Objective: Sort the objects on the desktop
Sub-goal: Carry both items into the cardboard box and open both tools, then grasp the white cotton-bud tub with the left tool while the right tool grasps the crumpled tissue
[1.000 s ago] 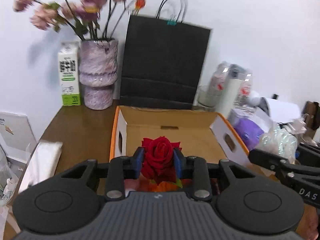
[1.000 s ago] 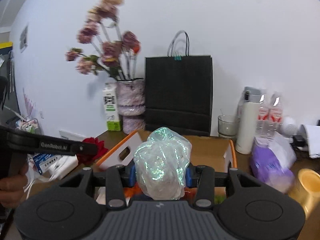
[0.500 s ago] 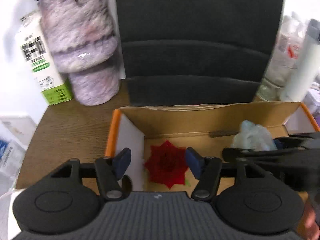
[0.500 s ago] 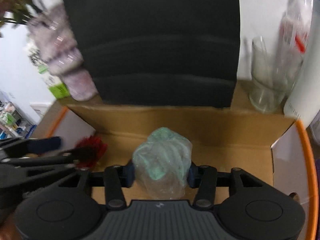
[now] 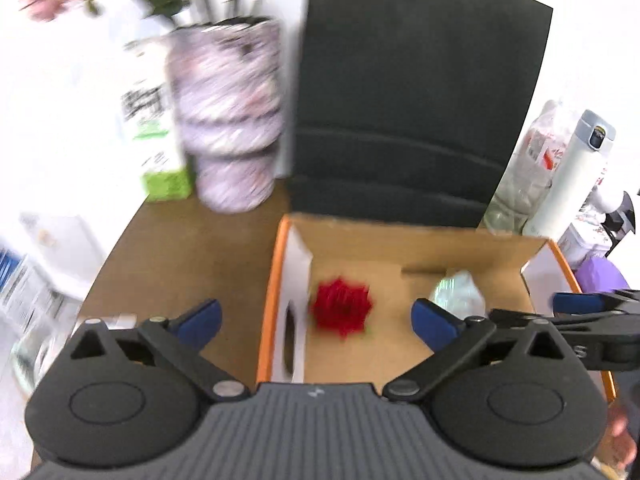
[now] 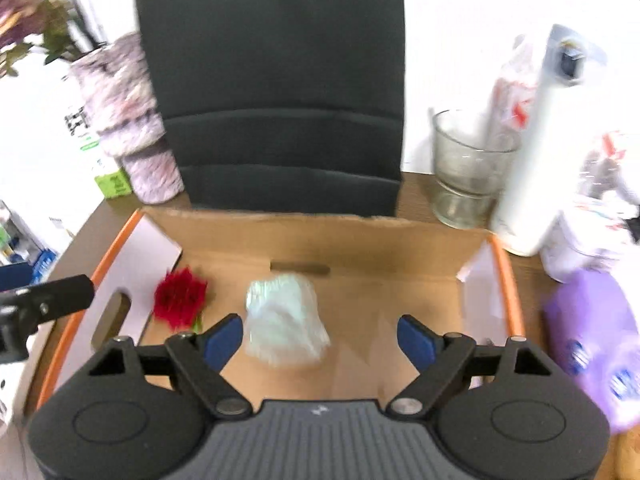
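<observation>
An open cardboard box with an orange rim [image 5: 267,300] [image 6: 505,280] stands on the brown desk. A red rose head [image 5: 341,312] [image 6: 181,299] lies on the box floor at its left. A crumpled clear plastic wrap [image 6: 285,320] [image 5: 456,292] lies in the middle of the box. My left gripper [image 5: 316,322] is open and empty, above the box's left wall. My right gripper [image 6: 320,336] is open and empty, just above the wrap.
A black paper bag [image 6: 272,80] stands behind the box. A marbled vase [image 5: 228,120] with flowers and a milk carton [image 5: 156,140] stand at the back left. A glass [image 6: 468,172], a white flask [image 6: 536,148] and a purple pack [image 6: 592,340] are at the right.
Both grippers opened wide and let go: the rose and the plastic wrap now lie in the box. Both grippers have pulled back and up from the box floor.
</observation>
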The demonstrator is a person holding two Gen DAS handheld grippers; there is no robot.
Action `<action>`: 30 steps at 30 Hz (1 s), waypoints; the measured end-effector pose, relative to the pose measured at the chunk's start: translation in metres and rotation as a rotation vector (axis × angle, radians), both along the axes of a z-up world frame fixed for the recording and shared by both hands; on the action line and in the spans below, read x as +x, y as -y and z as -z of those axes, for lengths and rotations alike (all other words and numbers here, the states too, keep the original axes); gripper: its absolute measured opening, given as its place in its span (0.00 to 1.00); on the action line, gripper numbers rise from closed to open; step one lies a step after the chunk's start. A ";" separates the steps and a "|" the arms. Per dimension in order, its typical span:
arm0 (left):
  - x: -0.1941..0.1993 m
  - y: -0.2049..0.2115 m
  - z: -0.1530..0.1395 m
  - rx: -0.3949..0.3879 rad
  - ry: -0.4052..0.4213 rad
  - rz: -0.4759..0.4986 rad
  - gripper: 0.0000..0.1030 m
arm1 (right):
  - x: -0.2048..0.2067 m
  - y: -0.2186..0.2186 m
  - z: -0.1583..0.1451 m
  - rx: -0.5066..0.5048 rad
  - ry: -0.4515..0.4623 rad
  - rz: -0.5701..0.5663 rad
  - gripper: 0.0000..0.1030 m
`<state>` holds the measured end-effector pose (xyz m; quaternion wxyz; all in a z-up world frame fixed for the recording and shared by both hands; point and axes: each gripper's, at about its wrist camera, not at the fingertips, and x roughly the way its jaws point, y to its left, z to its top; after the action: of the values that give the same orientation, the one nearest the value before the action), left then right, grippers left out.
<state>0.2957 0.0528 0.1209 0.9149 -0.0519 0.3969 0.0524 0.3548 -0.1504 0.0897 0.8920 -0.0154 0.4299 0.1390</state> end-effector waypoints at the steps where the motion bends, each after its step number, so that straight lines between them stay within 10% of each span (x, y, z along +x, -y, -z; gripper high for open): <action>1: -0.014 0.000 0.001 -0.012 0.001 -0.014 1.00 | -0.018 0.003 -0.004 0.001 0.021 0.001 0.83; 15: -0.238 0.038 0.041 -0.011 0.205 0.107 1.00 | -0.251 0.051 0.003 0.135 0.204 -0.002 0.90; 30: -0.316 0.031 0.088 -0.063 0.182 0.157 1.00 | -0.368 0.048 0.043 0.070 0.309 -0.095 0.90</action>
<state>-0.0202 0.0216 0.0332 0.9463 -0.0540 0.3164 -0.0371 -0.0129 -0.1984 0.0471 0.9399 -0.0259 0.2812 0.1921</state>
